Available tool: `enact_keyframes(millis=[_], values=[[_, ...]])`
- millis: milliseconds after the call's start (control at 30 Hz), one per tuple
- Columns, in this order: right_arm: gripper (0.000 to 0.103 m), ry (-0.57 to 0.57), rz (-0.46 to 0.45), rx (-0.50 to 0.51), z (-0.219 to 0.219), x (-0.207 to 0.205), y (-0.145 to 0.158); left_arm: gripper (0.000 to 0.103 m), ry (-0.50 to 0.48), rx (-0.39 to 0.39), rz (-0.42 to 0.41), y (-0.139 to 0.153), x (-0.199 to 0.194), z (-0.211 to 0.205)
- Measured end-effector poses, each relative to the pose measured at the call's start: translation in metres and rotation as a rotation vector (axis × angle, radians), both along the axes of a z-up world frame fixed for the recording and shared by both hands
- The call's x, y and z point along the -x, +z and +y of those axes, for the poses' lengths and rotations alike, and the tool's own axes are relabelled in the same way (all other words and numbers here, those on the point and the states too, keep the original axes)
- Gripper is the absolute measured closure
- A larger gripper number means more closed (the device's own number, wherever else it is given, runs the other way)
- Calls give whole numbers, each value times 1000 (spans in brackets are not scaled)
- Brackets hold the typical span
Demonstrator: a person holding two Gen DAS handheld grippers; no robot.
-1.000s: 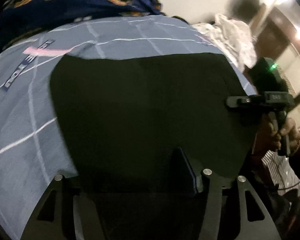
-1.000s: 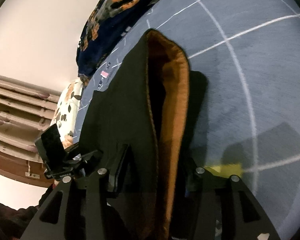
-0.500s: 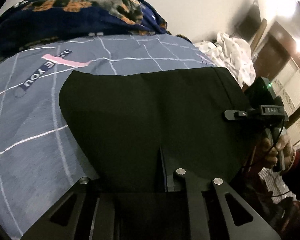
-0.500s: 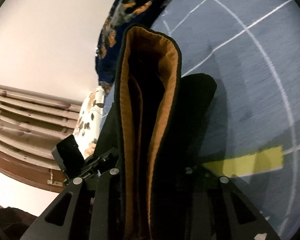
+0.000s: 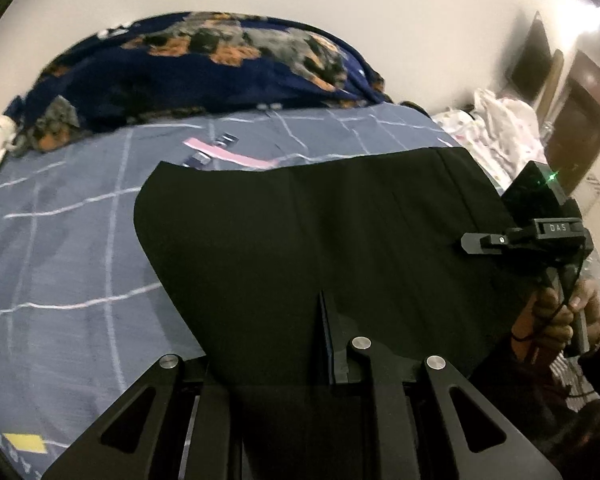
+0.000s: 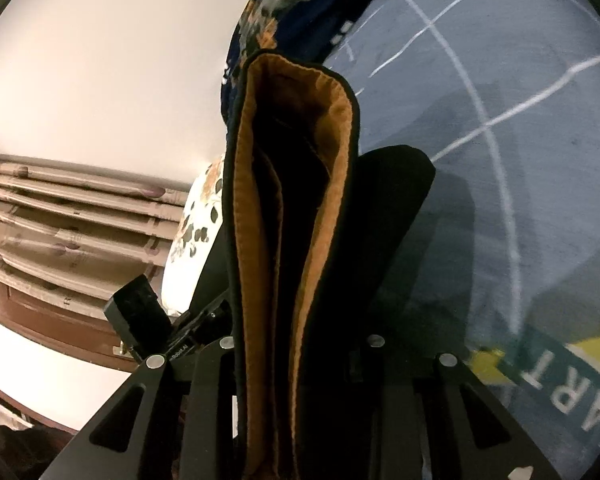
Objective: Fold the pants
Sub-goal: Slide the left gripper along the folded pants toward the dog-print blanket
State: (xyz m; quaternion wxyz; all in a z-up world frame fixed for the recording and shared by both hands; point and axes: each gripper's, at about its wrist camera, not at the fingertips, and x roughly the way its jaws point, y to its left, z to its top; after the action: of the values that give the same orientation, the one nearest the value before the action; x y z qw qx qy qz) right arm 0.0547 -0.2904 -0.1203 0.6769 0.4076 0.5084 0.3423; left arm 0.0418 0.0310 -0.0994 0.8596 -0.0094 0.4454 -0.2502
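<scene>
The black pants (image 5: 320, 232) hang as a wide dark panel, held up between both grippers above the bed. My left gripper (image 5: 284, 364) is shut on their near edge. The right gripper (image 5: 484, 240) shows at the right of the left wrist view, clamped on the other end, with a hand on its handle. In the right wrist view the pants (image 6: 292, 208) stand upright between the fingers, showing an orange-brown lining in the folded edge. My right gripper (image 6: 300, 364) is shut on that edge. The left gripper (image 6: 148, 328) shows at lower left.
A blue-grey bedsheet (image 5: 68, 248) with white grid lines lies below. A dark blue patterned blanket (image 5: 204, 68) is heaped at the head of the bed. White clothes (image 5: 500, 128) are piled at the right. Wooden trim (image 6: 60, 216) runs along the wall.
Both grippers have lifted the pants higher off the sheet. The views tilt upward, so more wall and blanket show, and the orange lining now stands taller in the right wrist view.
</scene>
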Motion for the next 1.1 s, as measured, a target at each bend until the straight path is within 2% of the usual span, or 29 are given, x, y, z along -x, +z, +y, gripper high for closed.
enact_keyframes(millis=[200,533,1100], values=[[77,35,-5,6,18,-7,8,87,27,-46,-33,7,-7,16],[77,73,-3,6,46,-37,10,87,88,-57,-55,12,-36,44],[77,109,-28,-26,98,-125,11,87,183,-82,-101,10,-119,88]])
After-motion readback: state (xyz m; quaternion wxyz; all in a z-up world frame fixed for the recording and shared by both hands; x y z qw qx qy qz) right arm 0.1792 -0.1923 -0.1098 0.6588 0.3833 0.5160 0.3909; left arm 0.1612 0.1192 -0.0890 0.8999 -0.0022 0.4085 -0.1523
